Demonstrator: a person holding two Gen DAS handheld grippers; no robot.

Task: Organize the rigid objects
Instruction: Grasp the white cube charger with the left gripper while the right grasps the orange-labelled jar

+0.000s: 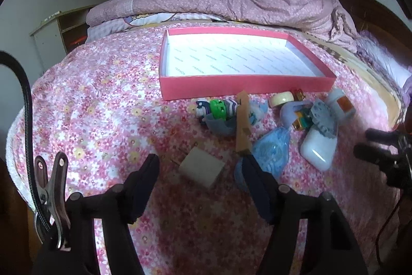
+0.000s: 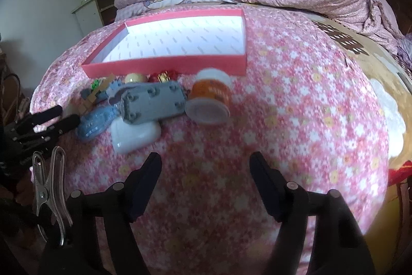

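A pink floral bedspread covers the bed, and on it sits a shallow pink box with a white printed lining, nothing visible inside it. A crumpled mauve quilt is heaped at the far side of the bed.

Just near of the box's near wall lies a loose cluster of small rigid things. In the left wrist view a pale cube lies nearest, between the spread fingers of the left tongs but apart from both. A tan strip runs from the box's near wall toward the right finger. To its left is a green and striped toy over a grey-blue cup. To its right lie a blue clear piece, a white glossy case, a grey studded block, a cream roller and an orange-labelled jar on its side.

In the right wrist view the right tongs are spread wide and hold nothing, above bare bedspread near of the cluster. The jar lies just near of the box's right corner, the grey block touching it on the left and resting over the white case. The left tongs show at the far left edge
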